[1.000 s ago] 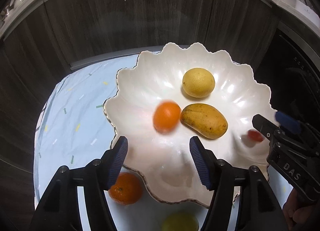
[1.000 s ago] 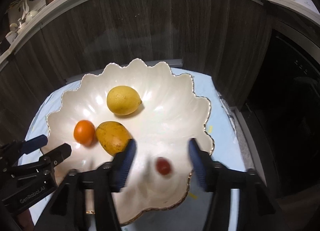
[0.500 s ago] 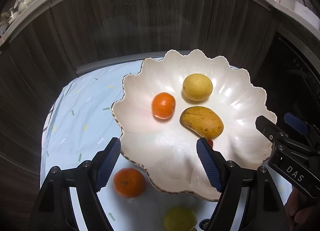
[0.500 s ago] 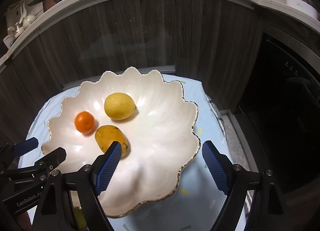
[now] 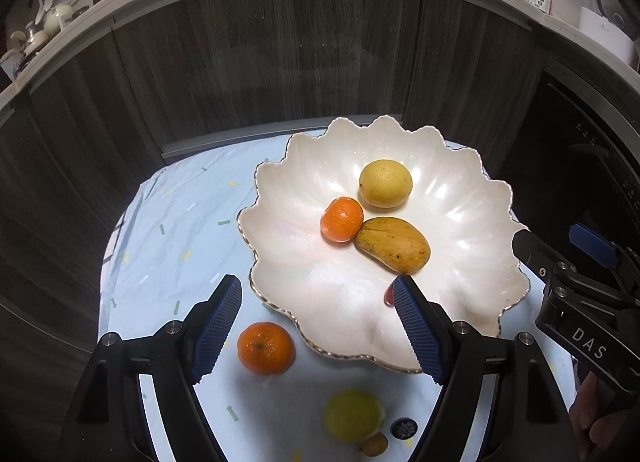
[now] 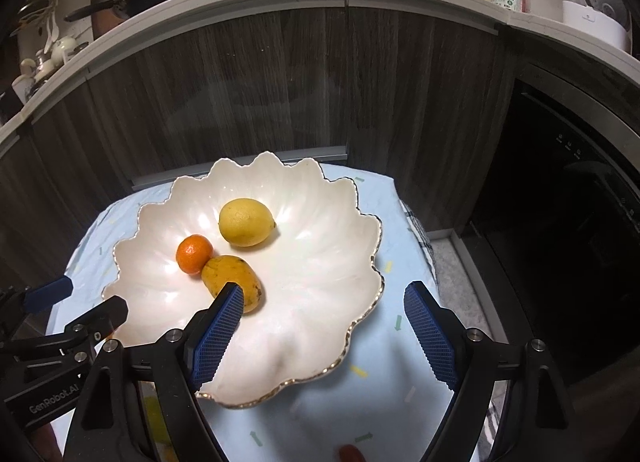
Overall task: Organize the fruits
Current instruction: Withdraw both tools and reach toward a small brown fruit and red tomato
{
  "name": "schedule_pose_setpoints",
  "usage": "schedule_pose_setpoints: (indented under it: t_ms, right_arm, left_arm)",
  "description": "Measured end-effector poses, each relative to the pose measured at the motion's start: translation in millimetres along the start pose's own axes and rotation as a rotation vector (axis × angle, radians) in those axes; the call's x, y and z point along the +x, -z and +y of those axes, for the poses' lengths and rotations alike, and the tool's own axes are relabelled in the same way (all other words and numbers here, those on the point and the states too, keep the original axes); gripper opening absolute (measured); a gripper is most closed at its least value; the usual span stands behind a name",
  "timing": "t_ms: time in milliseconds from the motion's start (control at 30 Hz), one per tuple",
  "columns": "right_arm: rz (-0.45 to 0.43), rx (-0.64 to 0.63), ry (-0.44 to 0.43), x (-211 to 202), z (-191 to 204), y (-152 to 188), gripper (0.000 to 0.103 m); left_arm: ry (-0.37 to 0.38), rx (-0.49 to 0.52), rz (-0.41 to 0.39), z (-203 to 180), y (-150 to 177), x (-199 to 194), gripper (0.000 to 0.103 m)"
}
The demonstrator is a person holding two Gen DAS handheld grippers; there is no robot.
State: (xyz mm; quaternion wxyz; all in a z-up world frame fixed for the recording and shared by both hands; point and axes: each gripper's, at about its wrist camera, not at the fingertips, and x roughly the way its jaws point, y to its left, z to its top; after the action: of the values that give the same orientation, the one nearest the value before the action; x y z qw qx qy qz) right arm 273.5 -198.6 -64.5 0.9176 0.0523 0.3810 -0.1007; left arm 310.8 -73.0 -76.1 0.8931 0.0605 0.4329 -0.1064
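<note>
The blue ribbed fingers (image 5: 218,330) of the left gripper (image 5: 320,328) were seen set wide apart with nothing between the pads, having just been opening, and those of the right gripper (image 6: 322,338) likewise stood apart and empty after just opening.

Below the left fingers, in the lower middle of the left wrist view, a mandarin (image 5: 266,348) lay on the pale cloth-covered counter (image 5: 168,230) just outside the rim of the scalloped white bowl (image 5: 472,262). Lower still, a blurred yellow-green fruit (image 5: 354,416) and a small orange fruit (image 5: 374,444) were seen.

Inside the bowl, a second mandarin (image 5: 342,219) was touching a mango (image 5: 394,244), with a lemon (image 5: 385,183) just beside them. A small red fruit (image 5: 388,296) was largely hidden behind the left gripper's right-hand finger.

The loose mandarin was judged light, soft-skinned and prone to rolling; it would best be taken across its widest part with gentle pressure. The bowl was judged glazed, slippery and fragile, so fruit should be lowered, not dropped.
</note>
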Motion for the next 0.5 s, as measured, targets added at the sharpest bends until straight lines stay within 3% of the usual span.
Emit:
schedule_pose_setpoints:
  t_ms: [500]
  right_arm:
    - [-0.029, -0.015, 0.006, -31, -7, 8, 0.083]
  left_arm:
    - [-0.017, -0.003, -0.012, -10, 18, -33, 0.078]
